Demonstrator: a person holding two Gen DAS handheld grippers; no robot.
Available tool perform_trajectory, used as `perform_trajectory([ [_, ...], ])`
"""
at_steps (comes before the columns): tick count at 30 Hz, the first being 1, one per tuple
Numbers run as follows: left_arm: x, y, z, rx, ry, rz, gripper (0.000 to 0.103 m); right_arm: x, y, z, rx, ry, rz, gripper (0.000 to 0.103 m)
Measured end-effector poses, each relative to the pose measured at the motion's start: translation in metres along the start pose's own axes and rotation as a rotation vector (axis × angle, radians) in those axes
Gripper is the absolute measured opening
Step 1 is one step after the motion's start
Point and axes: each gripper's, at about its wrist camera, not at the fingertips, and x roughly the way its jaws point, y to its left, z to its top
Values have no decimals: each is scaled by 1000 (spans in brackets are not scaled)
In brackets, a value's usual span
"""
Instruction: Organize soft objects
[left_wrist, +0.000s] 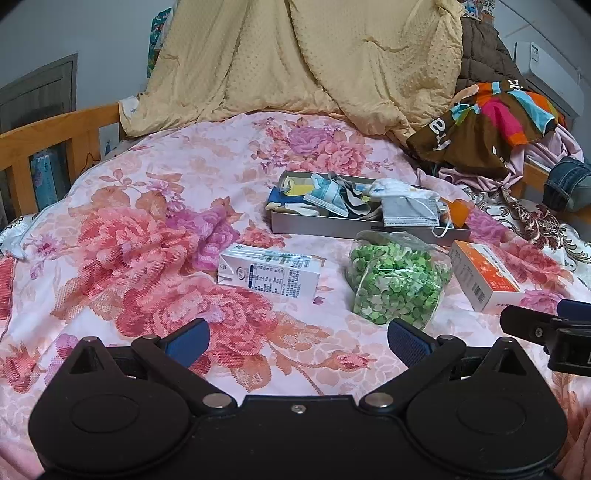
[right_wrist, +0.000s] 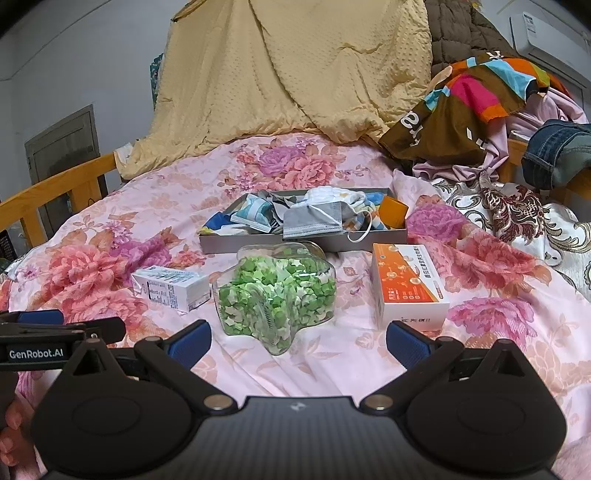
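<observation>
A grey tray (left_wrist: 314, 226) (right_wrist: 236, 242) on the floral bedspread holds soft things: a grey face mask (left_wrist: 410, 212) (right_wrist: 314, 219), a white sock (left_wrist: 397, 187), patterned cloths (left_wrist: 332, 197) (right_wrist: 255, 214) and an orange box (right_wrist: 394, 211). My left gripper (left_wrist: 297, 341) is open and empty, low over the bedspread in front of a white carton (left_wrist: 267, 274). My right gripper (right_wrist: 298, 341) is open and empty, just in front of a clear jar of green paper stars (right_wrist: 277, 295) (left_wrist: 397, 280).
An orange and white box (right_wrist: 406, 286) (left_wrist: 484, 277) lies right of the jar. A yellow blanket (left_wrist: 295, 59) hangs at the back. Piled clothes (right_wrist: 480, 103) and jeans (right_wrist: 557, 151) lie at the right. A wooden bed rail (left_wrist: 55, 140) runs along the left.
</observation>
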Motion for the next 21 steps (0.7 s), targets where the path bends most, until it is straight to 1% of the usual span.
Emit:
perform_trajectory([
  [3,-1,-1,0,0,-5,-15,102,0,0,0,0,0,0,103],
  [8,-1,-2,1,10,-6,-3,102,0,0,0,1,0,0,103],
  [21,-2,-4,0,31,-13,-13,102,1,0,-1,-3,6,-1,103],
])
